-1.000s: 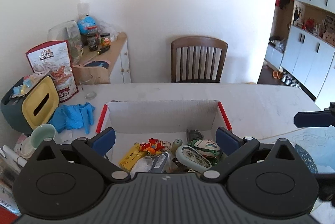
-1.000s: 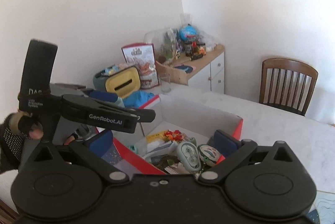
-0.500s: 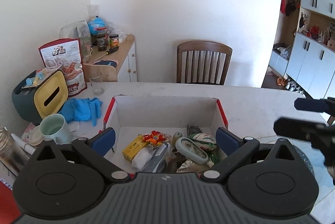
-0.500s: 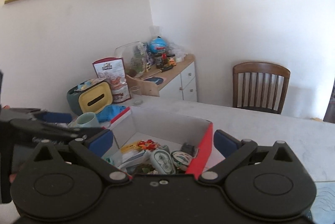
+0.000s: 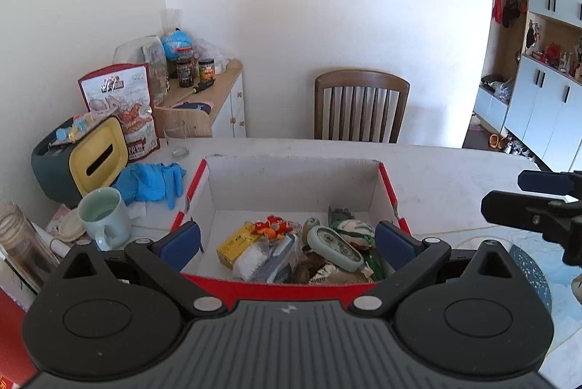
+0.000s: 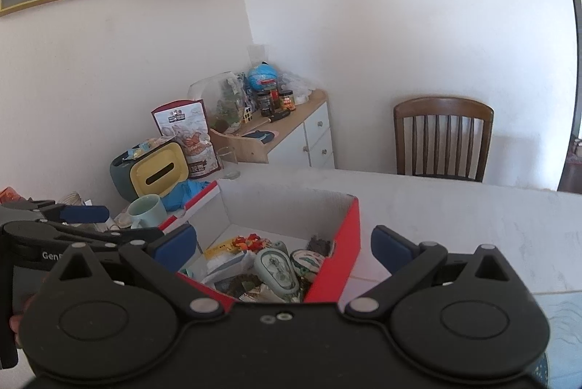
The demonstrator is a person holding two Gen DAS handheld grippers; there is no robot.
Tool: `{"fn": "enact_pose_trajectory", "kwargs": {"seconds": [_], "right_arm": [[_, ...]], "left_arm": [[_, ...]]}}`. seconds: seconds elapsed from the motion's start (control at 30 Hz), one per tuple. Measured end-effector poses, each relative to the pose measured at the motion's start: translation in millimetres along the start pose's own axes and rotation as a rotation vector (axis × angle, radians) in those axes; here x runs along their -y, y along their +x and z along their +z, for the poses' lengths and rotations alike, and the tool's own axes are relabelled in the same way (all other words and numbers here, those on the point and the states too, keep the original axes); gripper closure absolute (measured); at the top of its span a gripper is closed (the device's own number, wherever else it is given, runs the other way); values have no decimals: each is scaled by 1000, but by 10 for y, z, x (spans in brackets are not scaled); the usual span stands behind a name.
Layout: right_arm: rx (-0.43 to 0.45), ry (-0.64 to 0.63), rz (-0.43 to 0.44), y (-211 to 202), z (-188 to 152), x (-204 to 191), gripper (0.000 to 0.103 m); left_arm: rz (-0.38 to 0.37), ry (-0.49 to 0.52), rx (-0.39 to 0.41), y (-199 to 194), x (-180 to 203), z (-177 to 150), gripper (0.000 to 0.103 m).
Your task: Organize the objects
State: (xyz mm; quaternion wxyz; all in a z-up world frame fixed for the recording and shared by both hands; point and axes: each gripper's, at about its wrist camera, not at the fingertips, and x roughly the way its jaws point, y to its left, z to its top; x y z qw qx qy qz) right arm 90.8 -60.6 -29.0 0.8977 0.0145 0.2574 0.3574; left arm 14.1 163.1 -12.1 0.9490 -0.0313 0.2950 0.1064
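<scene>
Left gripper (image 5: 287,243): it hangs above the near edge of the box, jaws spread wide and holding nothing. In the right wrist view it shows at 9 o'clock (image 6: 78,225).
Right gripper (image 6: 283,245): it hangs over the near right corner of the box, jaws spread wide and holding nothing. In the left wrist view it shows at 3 o'clock (image 5: 538,203).
Box (image 5: 291,178): a cardboard box, red outside and white inside, open at the top, standing on the table (image 5: 454,178).
Things in the box: they lie in a heap at the near side; the far half of the floor is bare. A yellow packet (image 5: 232,243) is at 9 o'clock of the heap, a red and orange toy (image 5: 272,225) lies just beside it, and a pale green oval case (image 5: 333,247) is in the middle. At 2 o'clock of the case lies a small ball with green pattern (image 5: 354,230), touching it.
Mug (image 5: 103,218): pale green, upright on the table, at 9 o'clock of the box.
Blue gloves (image 5: 152,181): they lie crumpled on the table between the mug and the box wall.
Tissue holder (image 5: 78,163): dark with yellow front, at 10 o'clock of the box, near the wall.
Snack bag (image 5: 122,108): upright behind the tissue holder.
Chair (image 5: 360,105): wooden, at 12 o'clock, at the far side of the table.
</scene>
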Motion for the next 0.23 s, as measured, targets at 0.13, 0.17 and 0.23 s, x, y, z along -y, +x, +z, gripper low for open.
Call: {"fn": "enact_pose_trajectory", "kwargs": {"seconds": [0.13,0.17,0.23], "right_arm": [[-15,27,-17,-57,-78,104,1],[-19,31,-23,-78,-102,136,1],[-24,35,-41,-130,-145,213,1]], "left_arm": [[-9,-5,-13,-3,70,-51,0],[-10,-6,-14,-4,95,-60,0],[-20,-6,-15,-9,151,-67,0]]}}
